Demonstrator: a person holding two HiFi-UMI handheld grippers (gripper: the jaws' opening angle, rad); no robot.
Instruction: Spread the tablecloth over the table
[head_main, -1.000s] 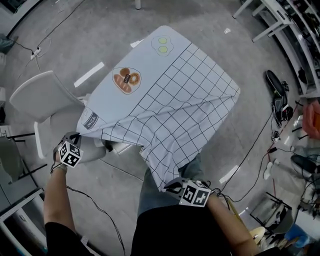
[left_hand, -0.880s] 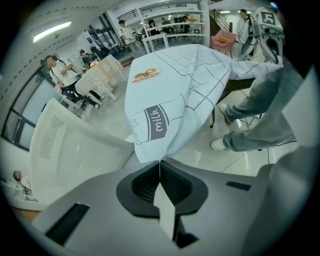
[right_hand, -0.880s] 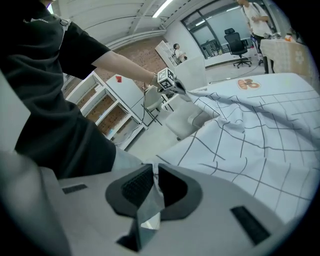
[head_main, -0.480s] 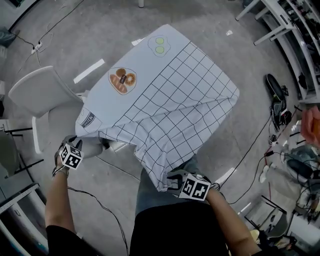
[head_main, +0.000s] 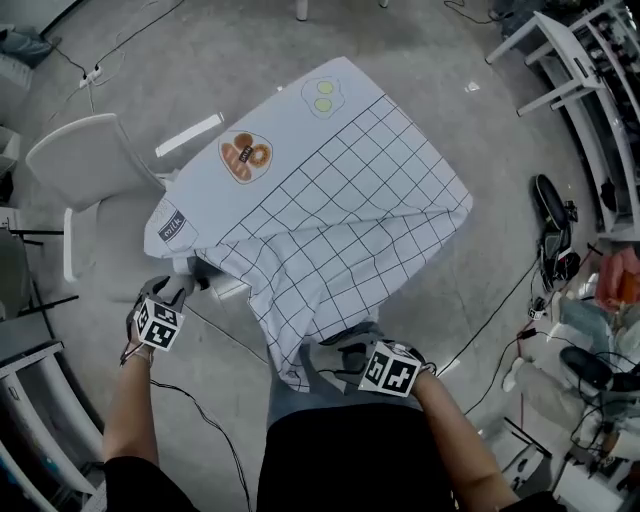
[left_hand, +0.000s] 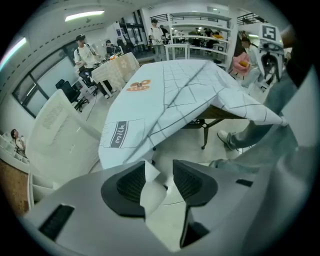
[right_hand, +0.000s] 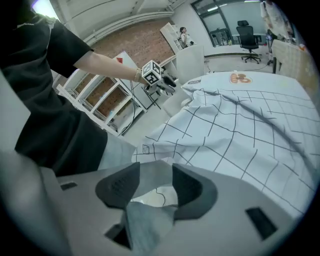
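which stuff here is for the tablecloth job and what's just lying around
For the job: tablecloth; table beneath it; left gripper, jaws opening, white cloth corner between them; right gripper, jaws opening, grey fabric between them.
Lying about: white chair; white power strip; white shelving rack.

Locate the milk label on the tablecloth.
Head view, left side: the milk label sits on the tablecloth's draped near-left corner, right beside the white chair.
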